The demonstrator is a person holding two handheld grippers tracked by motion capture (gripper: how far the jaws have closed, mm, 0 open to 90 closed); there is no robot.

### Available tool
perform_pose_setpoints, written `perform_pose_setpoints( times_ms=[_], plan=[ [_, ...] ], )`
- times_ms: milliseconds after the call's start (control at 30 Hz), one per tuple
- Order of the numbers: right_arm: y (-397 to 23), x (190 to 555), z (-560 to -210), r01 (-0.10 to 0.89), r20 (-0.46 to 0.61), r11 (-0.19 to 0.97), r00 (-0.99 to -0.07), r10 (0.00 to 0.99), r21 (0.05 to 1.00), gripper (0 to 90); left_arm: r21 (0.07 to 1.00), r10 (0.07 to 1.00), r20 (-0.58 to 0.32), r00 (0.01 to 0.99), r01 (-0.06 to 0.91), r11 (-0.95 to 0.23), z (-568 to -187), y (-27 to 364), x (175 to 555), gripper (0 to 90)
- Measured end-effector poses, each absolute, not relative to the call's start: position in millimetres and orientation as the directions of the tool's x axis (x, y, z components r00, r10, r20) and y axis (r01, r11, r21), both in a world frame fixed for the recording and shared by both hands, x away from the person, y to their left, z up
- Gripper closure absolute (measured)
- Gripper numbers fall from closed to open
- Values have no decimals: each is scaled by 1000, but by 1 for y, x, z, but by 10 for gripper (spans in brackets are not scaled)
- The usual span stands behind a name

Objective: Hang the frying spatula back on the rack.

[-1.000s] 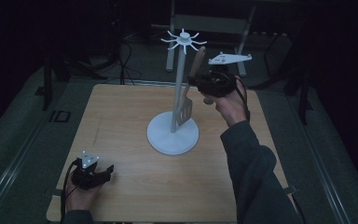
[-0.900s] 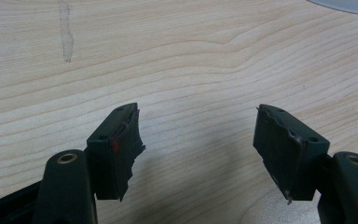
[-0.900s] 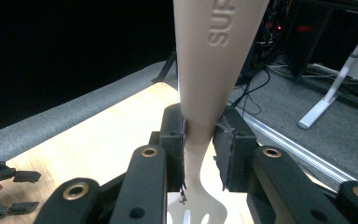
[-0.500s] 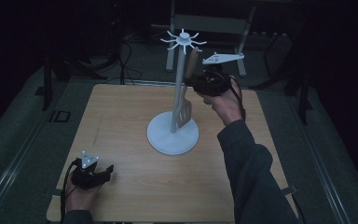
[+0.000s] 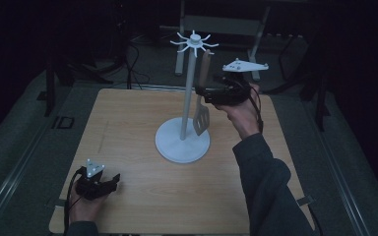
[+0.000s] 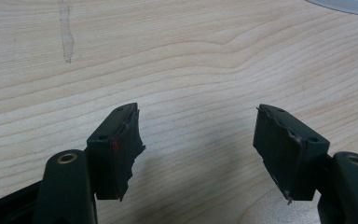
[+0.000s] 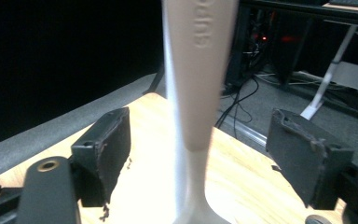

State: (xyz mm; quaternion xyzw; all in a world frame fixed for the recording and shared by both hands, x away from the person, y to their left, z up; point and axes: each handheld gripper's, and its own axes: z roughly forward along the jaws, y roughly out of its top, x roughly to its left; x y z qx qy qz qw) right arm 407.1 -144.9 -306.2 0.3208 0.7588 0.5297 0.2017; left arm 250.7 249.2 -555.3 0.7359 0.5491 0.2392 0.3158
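Between the right gripper's (image 7: 198,158) fingers (image 7: 105,149), which have just been opening and now stand released on either side without pressing it, a pale spatula (image 5: 202,101) hangs upright from the white rack (image 5: 187,98) standing on the desk (image 5: 128,128) toward its far middle. At the near left corner, the left gripper (image 6: 198,149) rests low over bare wood, its fingers spread with nothing between them.
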Motion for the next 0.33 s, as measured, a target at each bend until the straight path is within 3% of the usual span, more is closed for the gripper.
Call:
perform_pose_setpoints(
  times_ms=[333],
  plan=[
    [-160, 403, -322, 289, 29, 251, -707, 707, 924, 198, 726, 960, 6, 280, 659, -197, -556, 249, 251, 320]
  ],
)
